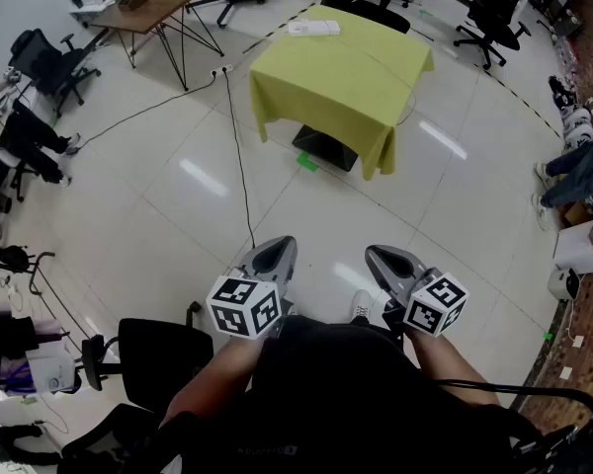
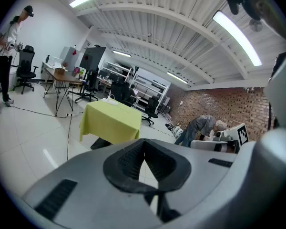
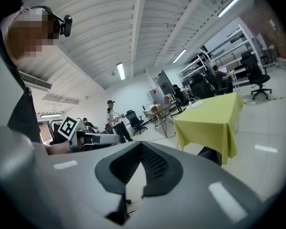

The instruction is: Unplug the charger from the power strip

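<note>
The person's dark shirt (image 1: 326, 393) fills the near edge of the head view, and both grippers are held just in front of it, side by side and close to the body. The left gripper (image 1: 277, 250) is clenched: its own view shows the jaws meeting at the tips with nothing between them. The right gripper (image 1: 383, 257) is likewise clenched and empty, with only floor visible through the gap behind its closed tips. Both point forward and slightly down at bare floor (image 1: 178, 215). A thin dark cable (image 1: 241, 176) crosses the tiles beyond the left gripper. Well apart from both grippers stands the table (image 1: 346, 87), draped in a yellow-green cloth. A flat white item at its far edge is judged to be the power strip (image 1: 313, 28). It is too small here to confirm, and the charger cannot be made out. Task status: not started. No gripper is near the table and nothing is held. Remaining steps, as judged: approach the table, open the jaws, steady the power strip with one gripper, grasp the charger with the other, and pull it out.
</note>
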Available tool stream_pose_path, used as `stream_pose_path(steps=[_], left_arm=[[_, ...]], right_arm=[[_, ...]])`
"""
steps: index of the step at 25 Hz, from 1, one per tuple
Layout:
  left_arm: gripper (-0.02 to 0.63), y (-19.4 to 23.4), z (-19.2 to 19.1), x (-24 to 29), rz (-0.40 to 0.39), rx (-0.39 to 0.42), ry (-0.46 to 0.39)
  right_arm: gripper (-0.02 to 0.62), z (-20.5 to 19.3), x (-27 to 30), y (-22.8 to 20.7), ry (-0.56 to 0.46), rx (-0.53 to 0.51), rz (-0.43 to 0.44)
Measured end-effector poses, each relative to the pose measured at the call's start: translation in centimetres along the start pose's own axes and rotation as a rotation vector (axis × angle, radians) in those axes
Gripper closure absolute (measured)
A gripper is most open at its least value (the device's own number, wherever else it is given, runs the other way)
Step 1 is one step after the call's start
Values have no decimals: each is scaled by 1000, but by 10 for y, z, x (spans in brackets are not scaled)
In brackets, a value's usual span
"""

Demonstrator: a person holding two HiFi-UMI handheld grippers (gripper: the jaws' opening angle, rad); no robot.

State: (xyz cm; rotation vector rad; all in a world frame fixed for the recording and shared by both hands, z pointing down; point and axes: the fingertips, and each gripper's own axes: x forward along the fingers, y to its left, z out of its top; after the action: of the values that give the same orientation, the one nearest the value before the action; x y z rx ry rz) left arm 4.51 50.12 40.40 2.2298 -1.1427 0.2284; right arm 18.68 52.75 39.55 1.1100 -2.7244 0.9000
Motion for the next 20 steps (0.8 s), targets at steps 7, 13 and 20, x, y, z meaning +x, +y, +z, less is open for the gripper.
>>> stream_pose_path(steps=[7,13,20], left_arm=[[601,40,-3,-6,23,-24,0],[601,70,10,-24,21,-18,-27],[601,109,20,-50,19,-21,-62]], right_arm=[[592,-11,33,-2,44,-9,-22],[594,-8,61,18,35,-24,-19],[592,-2,91,51,23,-71,-29]])
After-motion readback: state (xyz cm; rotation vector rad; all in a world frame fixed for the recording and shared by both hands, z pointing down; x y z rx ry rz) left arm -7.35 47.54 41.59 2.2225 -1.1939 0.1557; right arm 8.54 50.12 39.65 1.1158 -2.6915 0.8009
